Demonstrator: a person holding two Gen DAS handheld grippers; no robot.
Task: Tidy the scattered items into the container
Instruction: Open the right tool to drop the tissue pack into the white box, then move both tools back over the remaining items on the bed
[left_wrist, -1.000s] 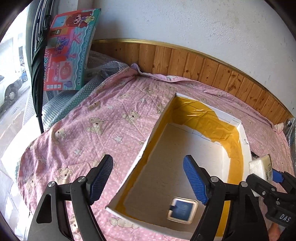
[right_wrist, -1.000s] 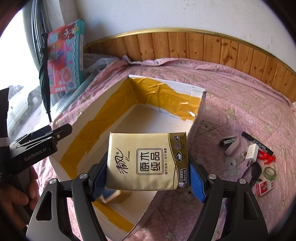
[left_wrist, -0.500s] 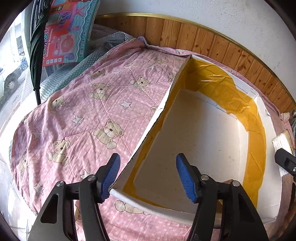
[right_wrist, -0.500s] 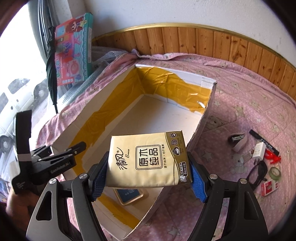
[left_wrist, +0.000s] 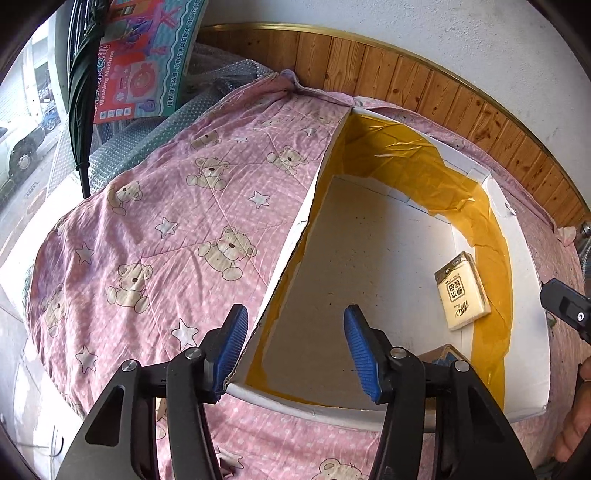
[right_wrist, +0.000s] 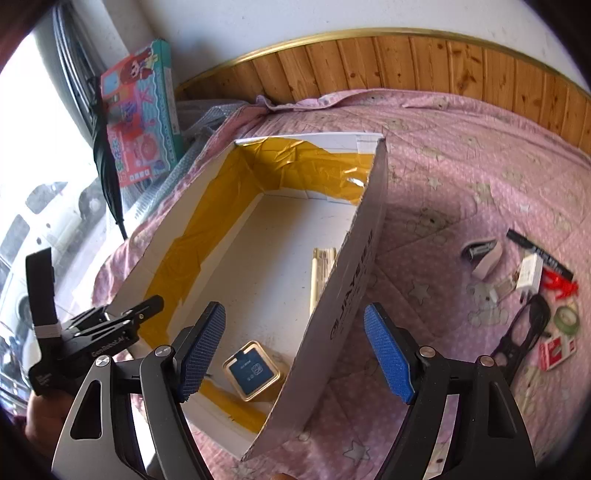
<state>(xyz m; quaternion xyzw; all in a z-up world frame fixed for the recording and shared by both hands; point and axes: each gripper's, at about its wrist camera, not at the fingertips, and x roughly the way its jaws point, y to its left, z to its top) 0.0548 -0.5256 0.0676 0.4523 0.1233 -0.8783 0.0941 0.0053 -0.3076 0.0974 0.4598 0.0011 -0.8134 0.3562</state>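
Both sets of jaws stand wide apart with nothing between them. The left gripper (left_wrist: 291, 345) straddles the near left corner of the box (left_wrist: 295, 236), one blue pad outside the wall, the other over the floor inside. The right gripper (right_wrist: 295, 354) straddles the box's tall right wall (right_wrist: 347, 295). Inside, the tissue pack (left_wrist: 461, 291) lies flat against that right wall, and a small blue tin (right_wrist: 252, 370) sits at the near end; the rest of the floor is bare. On the pink quilt (left_wrist: 177, 221) right of the box lie a stapler (right_wrist: 482, 254), marker (right_wrist: 539, 254), glasses (right_wrist: 521, 336), tape roll (right_wrist: 567, 317) and a red card pack (right_wrist: 556, 349), well apart from the box.
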